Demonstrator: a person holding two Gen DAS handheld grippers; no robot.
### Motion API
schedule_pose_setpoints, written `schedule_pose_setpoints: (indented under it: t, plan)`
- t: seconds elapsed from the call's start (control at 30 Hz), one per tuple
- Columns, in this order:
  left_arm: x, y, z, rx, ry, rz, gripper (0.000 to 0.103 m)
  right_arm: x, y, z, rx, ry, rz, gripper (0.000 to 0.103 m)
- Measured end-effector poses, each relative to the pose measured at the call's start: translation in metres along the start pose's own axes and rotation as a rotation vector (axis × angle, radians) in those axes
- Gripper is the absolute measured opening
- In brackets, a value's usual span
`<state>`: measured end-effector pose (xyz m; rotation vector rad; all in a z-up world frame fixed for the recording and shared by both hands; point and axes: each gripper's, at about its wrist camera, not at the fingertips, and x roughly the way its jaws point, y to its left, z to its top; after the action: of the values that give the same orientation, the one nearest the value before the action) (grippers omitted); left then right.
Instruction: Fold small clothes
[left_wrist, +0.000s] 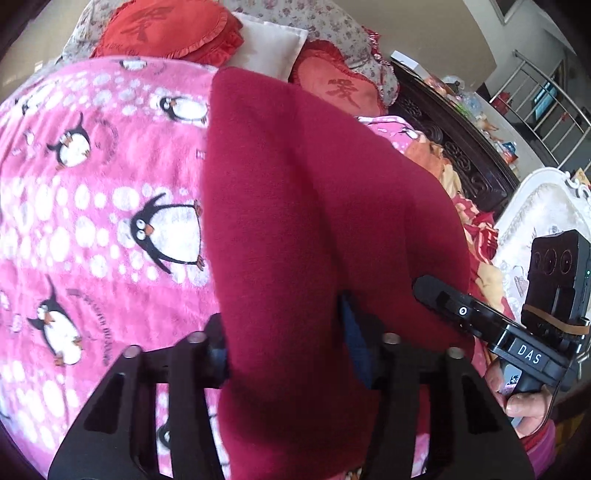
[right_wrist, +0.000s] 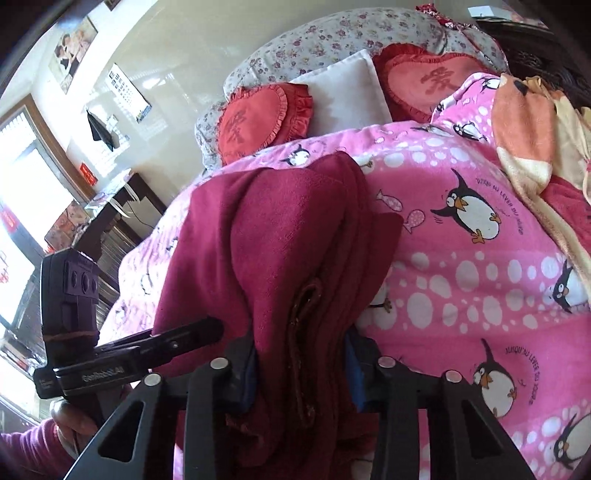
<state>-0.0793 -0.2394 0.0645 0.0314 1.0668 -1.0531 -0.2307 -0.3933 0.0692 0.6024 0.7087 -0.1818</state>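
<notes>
A dark red fleece garment lies bunched in a long folded heap on the pink penguin blanket. In the left wrist view its near end fills the gap of my left gripper, whose blue pads press on the cloth from both sides. My right gripper comes in from the right edge and bites the same end. The right wrist view shows the garment in thick layers, squeezed between the pads of my right gripper. My left gripper meets the cloth from the left there.
Two red heart cushions, a white pillow and a floral quilt lie at the far end of the bed. An orange blanket and a dark carved bed frame are on the right. A person's hand holds each gripper.
</notes>
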Motion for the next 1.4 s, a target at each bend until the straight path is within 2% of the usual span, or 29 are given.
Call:
schedule_pose_setpoints:
  t: [0.17,0.3,0.47,0.53,0.57,0.63,0.73,0.9,1.0,1.07,1.13,1.17,1.27,1.4]
  plan:
    - [-0.059,0.003,-0.013,0.017,-0.01,-0.007,0.042,-0.027,0.028,-0.008,0.014,-0.012,0.073,0.034]
    - [-0.096,0.013,-0.042,0.006,0.03,0.019,0.042,-0.046,0.053,-0.033,0.036,0.013,0.154,0.034]
    - [-0.103,0.031,-0.093,-0.017,0.1,0.103,0.042,-0.04,0.077,-0.078,0.042,0.09,0.19,0.034]
    - [-0.088,0.041,-0.108,-0.04,0.139,0.131,0.042,-0.023,0.077,-0.095,0.045,0.142,0.173,0.034]
    - [-0.083,0.044,-0.113,-0.044,0.132,0.145,0.042,-0.013,0.077,-0.102,0.028,0.172,0.139,0.036]
    - [-0.084,0.046,-0.116,-0.057,0.105,0.147,0.045,-0.003,0.074,-0.109,0.013,0.183,0.099,0.038]
    - [-0.088,0.046,-0.114,-0.077,0.099,0.151,0.048,-0.01,0.076,-0.105,0.038,0.184,0.074,0.041]
    - [-0.099,0.046,-0.114,-0.06,0.073,0.199,0.053,-0.035,0.111,-0.101,-0.161,0.14,-0.068,0.041]
    - [-0.113,0.042,-0.114,-0.019,0.023,0.259,0.053,-0.055,0.134,-0.099,-0.25,0.075,-0.07,0.041]
    - [-0.122,0.038,-0.114,0.007,-0.019,0.294,0.055,-0.058,0.149,-0.099,-0.285,0.072,-0.023,0.041]
    - [-0.132,0.035,-0.114,0.014,-0.059,0.304,0.068,-0.05,0.159,-0.102,-0.324,0.089,-0.003,0.041]
    - [-0.137,0.035,-0.115,0.008,-0.08,0.312,0.07,-0.044,0.162,-0.101,-0.333,0.1,-0.008,0.041]
    - [-0.145,0.033,-0.117,-0.002,-0.113,0.337,0.07,-0.026,0.158,-0.114,-0.332,0.136,-0.036,0.041]
    - [-0.15,0.025,-0.123,0.026,-0.144,0.401,0.07,-0.018,0.137,-0.134,-0.344,0.152,-0.093,0.036]
